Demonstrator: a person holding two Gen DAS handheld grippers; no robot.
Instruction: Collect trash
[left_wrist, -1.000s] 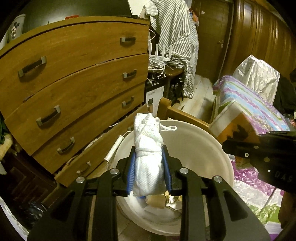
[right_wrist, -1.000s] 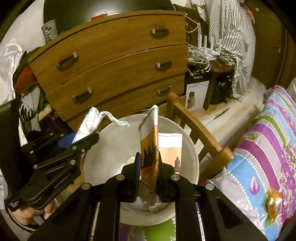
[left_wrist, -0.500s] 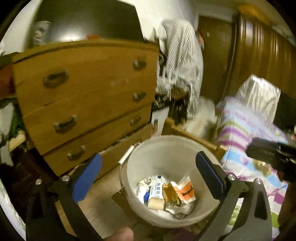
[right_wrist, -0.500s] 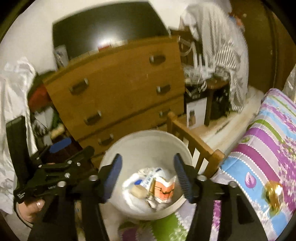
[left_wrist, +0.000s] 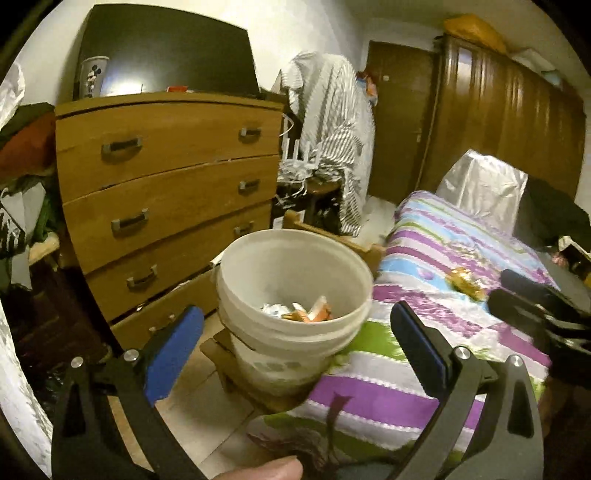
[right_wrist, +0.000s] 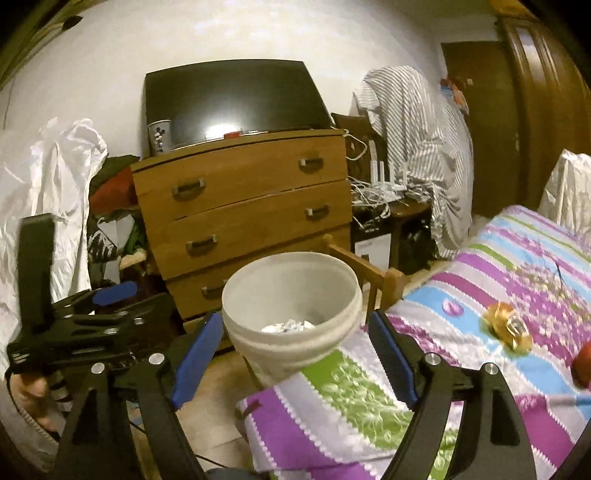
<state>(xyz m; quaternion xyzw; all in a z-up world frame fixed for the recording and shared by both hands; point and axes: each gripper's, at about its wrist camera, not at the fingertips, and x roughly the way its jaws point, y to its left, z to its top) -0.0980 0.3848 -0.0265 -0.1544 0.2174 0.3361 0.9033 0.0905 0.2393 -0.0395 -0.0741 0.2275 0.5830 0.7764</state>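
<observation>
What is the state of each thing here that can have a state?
left gripper: open, nothing between the pads
right gripper: jaws opening, empty
white bucket: upright, uncovered, trash at the bottom
gold wrapper: crumpled, lying on the bedspread
dresser: all visible drawers shut
TV: off
door: shut

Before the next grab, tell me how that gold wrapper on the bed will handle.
The gold wrapper looks crumpled and shiny, so probably light, floppy and a bit slippery. It lies on the soft bedspread, so pushing would likely slide or crush it.

Black left gripper (left_wrist: 295, 338), blue-padded jaws, silver screws
</observation>
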